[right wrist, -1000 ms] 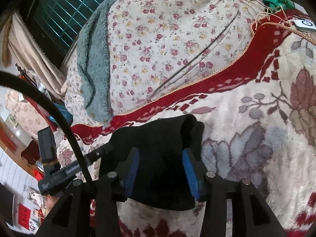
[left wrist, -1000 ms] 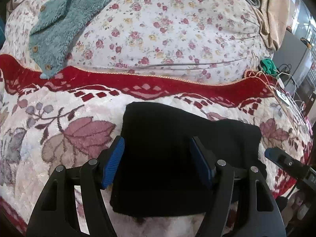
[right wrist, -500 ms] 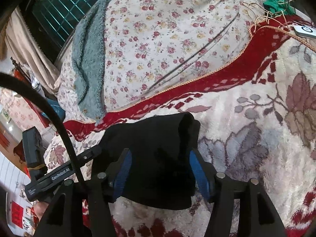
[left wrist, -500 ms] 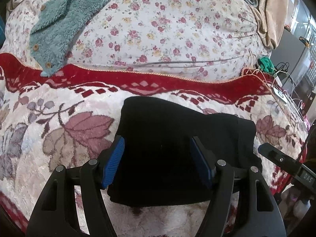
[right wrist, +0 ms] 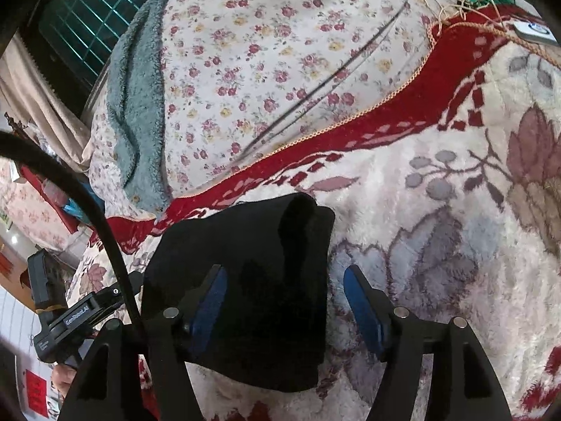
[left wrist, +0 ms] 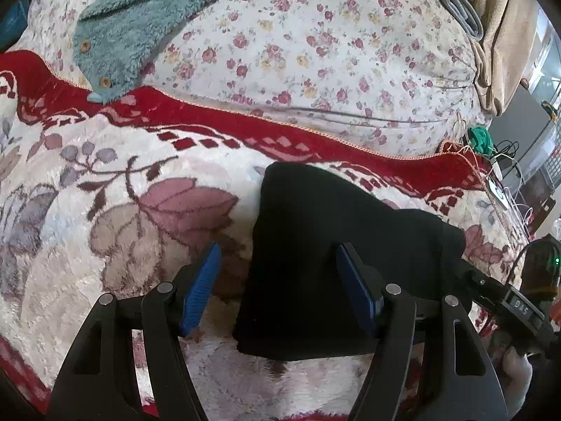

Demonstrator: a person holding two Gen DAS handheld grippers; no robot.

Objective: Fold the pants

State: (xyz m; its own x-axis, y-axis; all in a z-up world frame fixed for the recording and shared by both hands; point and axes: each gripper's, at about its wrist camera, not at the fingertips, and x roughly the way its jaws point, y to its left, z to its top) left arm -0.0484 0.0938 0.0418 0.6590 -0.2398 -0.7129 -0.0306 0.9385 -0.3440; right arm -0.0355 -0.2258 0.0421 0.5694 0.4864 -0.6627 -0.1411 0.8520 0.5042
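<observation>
"GenRobot.AI" on the left gripper's body (right wrist: 79,315); "DAS" on the right gripper's body (left wrist: 519,303).

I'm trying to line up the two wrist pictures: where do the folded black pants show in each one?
Left wrist view: the folded black pants lie at lower centre right, their left edge between the open blue pads.
Right wrist view: the folded black pants lie at lower centre left, their right edge between the opening pads.
Shared landmark: the red blanket border runs just beyond the pants in both.
</observation>
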